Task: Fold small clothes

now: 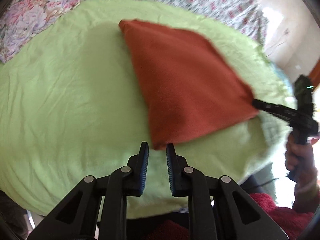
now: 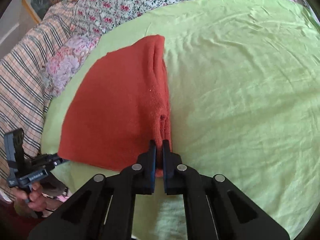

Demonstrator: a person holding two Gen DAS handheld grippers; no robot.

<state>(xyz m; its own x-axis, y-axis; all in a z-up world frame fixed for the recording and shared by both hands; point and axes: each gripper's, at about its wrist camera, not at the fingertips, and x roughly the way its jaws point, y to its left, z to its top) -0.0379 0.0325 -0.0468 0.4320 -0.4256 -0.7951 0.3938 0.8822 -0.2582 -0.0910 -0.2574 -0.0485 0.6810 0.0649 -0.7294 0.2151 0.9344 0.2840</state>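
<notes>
A rust-orange knit garment (image 1: 180, 76) lies folded on a light green sheet (image 1: 70, 100). My left gripper (image 1: 157, 147) is open, its fingertips on either side of the garment's near corner without pinching it. My right gripper (image 2: 159, 144) is shut on the garment's (image 2: 120, 100) ribbed corner at the folded edge. In the left wrist view the right gripper (image 1: 257, 103) holds the garment's right corner. In the right wrist view the left gripper (image 2: 60, 161) sits at the garment's lower left corner, hand-held.
The green sheet (image 2: 240, 80) covers a bed with a floral quilt (image 2: 124, 0) and a floral pillow (image 2: 64, 64) beyond it. A plaid cloth (image 2: 22, 76) lies at the left. A dark red fabric (image 1: 284, 218) is at the near edge.
</notes>
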